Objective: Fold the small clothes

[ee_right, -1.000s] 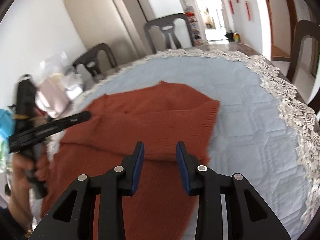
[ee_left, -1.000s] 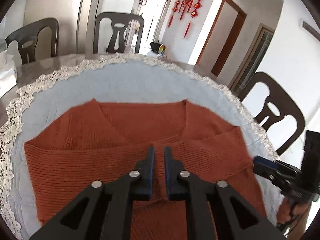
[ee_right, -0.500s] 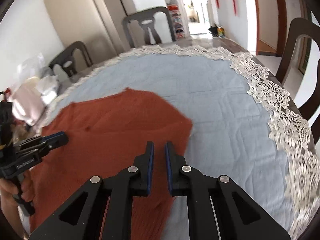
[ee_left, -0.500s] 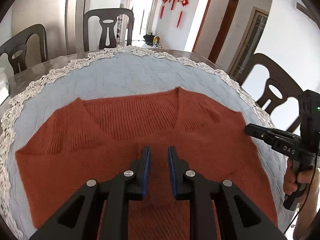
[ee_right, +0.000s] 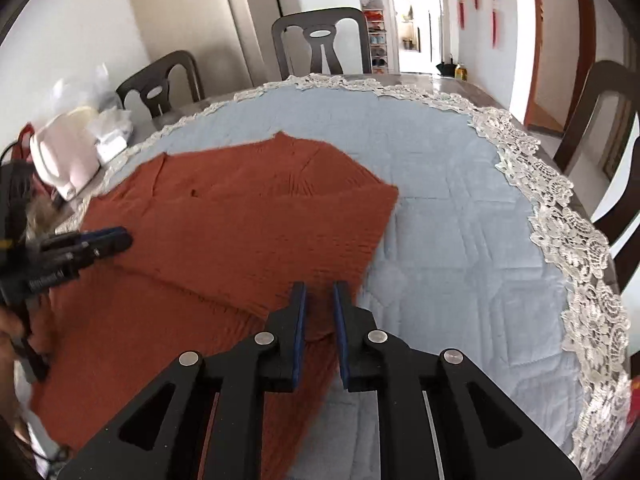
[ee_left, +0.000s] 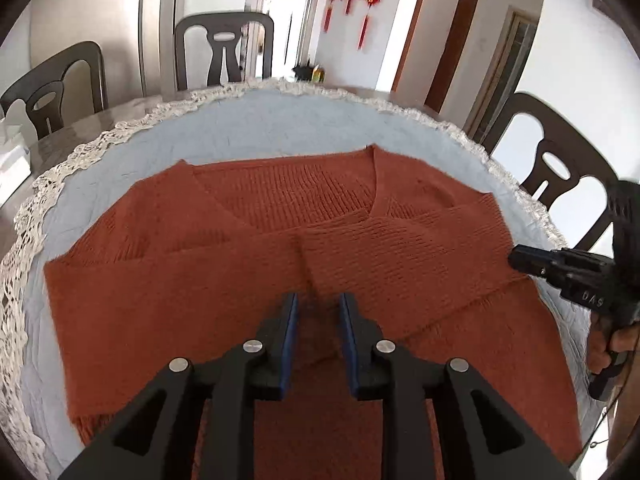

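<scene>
A rust-orange knitted sweater (ee_left: 240, 288) lies flat on the blue quilted cloth (ee_left: 280, 128), both sleeves folded across its body. My left gripper (ee_left: 318, 300) hovers over the sweater's middle, where the sleeve ends meet. Its jaws are opening, a narrow gap between them, and no fabric is pinched. In the right wrist view my right gripper (ee_right: 320, 290) is above the sweater (ee_right: 240, 232) at its right edge. Its jaws are opening too and stand slightly apart, with nothing gripped. Each gripper shows in the other's view: the right gripper (ee_left: 520, 260), the left gripper (ee_right: 116, 240).
White lace (ee_right: 560, 208) edges the cloth on a round table. Dark chairs stand around it: a far chair (ee_left: 224, 40), a right chair (ee_left: 560, 152) and a left chair (ee_left: 60, 88). Pink and white bundles (ee_right: 68, 148) sit at the table's left. A hand (ee_left: 616, 344) holds the right gripper.
The left jaws have spread a little. The right jaws went from wide to nearly shut and now part slightly. Both cameras swung away and back over the sweater.
</scene>
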Motion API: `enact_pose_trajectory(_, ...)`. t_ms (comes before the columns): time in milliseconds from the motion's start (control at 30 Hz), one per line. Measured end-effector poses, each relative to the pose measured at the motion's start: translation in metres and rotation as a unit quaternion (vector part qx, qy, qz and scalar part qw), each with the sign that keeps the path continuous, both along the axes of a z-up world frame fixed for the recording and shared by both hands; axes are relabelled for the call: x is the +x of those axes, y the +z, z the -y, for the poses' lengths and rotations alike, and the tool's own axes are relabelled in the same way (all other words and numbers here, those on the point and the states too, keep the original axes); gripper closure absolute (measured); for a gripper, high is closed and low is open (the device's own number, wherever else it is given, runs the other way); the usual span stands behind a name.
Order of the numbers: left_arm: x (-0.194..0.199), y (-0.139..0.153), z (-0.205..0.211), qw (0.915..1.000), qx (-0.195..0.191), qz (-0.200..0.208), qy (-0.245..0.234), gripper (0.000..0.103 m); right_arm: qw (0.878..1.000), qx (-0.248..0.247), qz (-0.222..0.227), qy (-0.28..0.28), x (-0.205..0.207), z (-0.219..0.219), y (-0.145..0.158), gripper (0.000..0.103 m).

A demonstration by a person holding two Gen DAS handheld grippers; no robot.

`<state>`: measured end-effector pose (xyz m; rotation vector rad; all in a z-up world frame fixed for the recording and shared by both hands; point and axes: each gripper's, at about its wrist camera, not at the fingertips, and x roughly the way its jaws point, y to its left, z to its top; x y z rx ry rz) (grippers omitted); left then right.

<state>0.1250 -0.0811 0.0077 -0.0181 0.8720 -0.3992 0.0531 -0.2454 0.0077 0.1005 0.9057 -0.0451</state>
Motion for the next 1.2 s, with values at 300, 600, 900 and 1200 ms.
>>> enact_pose_trajectory(300,-0.037,0.01,-0.038,0.999,-0.005,0.004,0.045,0.075,1.0,0.001,-0.014,0.015,-0.03,-0.011,0.013,0.078)
enact_pose_trajectory(600,-0.077,-0.003,-0.065,0.9977,0.01,-0.004,0.067,0.071,0.999,0.0,-0.027,0.04,-0.048,-0.028,0.005,0.068)
enact_pose_trajectory(900,-0.109,-0.001,-0.071,0.9968,0.006,0.005,0.08,0.065,0.999,0.019,-0.027,0.034,-0.077,-0.028,0.0,0.061)
enact_pose_trajectory(1200,-0.145,-0.005,-0.088,0.994,-0.025,0.0,0.106,0.059,0.991,0.126,-0.027,0.041,-0.106,-0.021,-0.001,0.056)
